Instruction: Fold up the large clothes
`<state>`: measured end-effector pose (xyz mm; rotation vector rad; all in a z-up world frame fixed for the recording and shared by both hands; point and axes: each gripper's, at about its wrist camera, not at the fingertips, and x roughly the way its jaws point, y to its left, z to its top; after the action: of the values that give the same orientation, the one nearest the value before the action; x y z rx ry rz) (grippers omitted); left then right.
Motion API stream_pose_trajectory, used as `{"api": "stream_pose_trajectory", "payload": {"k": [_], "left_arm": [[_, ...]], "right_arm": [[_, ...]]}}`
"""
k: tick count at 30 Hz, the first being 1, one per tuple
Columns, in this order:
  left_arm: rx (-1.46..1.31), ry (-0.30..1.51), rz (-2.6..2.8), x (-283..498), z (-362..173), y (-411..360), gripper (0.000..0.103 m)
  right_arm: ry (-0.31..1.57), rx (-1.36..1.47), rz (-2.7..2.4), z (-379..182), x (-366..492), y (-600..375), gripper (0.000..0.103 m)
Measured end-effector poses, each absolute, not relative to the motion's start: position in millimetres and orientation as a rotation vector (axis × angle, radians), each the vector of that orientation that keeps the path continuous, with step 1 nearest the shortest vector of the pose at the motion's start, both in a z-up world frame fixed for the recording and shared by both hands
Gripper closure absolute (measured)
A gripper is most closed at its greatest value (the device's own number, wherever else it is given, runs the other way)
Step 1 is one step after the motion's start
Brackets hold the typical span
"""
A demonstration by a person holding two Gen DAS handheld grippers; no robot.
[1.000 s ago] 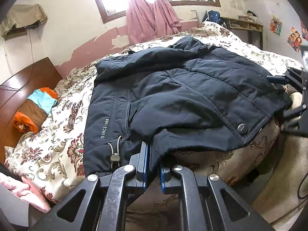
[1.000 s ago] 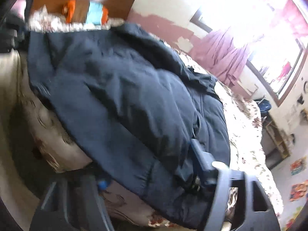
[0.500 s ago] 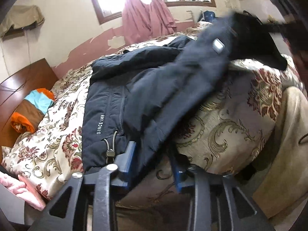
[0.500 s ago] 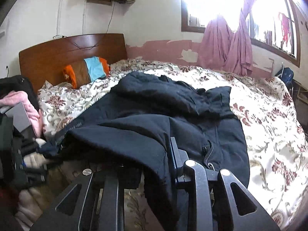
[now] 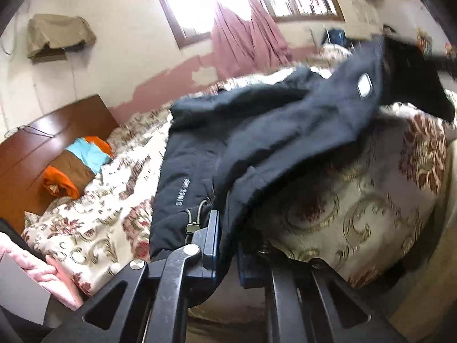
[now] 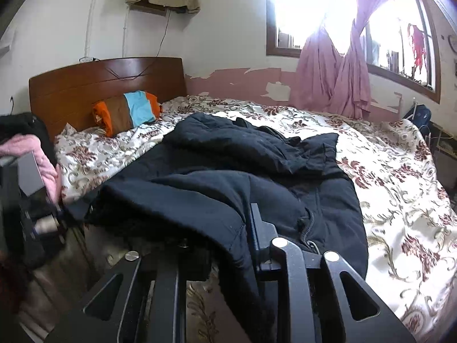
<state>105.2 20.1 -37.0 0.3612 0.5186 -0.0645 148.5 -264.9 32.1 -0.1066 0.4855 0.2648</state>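
Observation:
A large navy jacket (image 5: 257, 143) lies spread on the bed, its hem at the near edge. My left gripper (image 5: 228, 245) is shut on the hem beside a drawcord toggle (image 5: 190, 227). In the right wrist view the jacket (image 6: 228, 154) is bunched up, and a fold of its hem hangs between the fingers of my right gripper (image 6: 231, 245). Those jaws are closing and pinch the cloth, which hides the left finger. The left wrist view shows that far corner of the hem (image 5: 371, 85) lifted off the bed, blurred.
The bed wears a floral cover (image 6: 400, 200) and has a brown wooden headboard (image 6: 105, 85). An orange, brown and blue pillow (image 6: 125, 111) lies against it. Pink cloth (image 6: 42, 160) lies at the left. Pink curtains (image 6: 334, 80) hang by the bright window.
The right gripper rolled upright, closed on the hem and lifted that corner off the bed edge. The left jaws opened briefly and shut again on the hem.

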Motion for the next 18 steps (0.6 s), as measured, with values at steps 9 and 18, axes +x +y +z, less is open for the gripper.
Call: {"api": "stream_pose_trajectory", "payload": {"k": [9,18], "left_arm": [[0.310,0.444,-0.083,78.3,-5.3,24.9,0.095],[0.306,0.313,-0.085,80.4,49.6,26.7,0.096]], "right_arm": [[0.453,-0.126,0.231,22.9,96.8,-270.2,0.093],[0.398,-0.138,0.253,70.8,91.0,-279.0,0.094]]}}
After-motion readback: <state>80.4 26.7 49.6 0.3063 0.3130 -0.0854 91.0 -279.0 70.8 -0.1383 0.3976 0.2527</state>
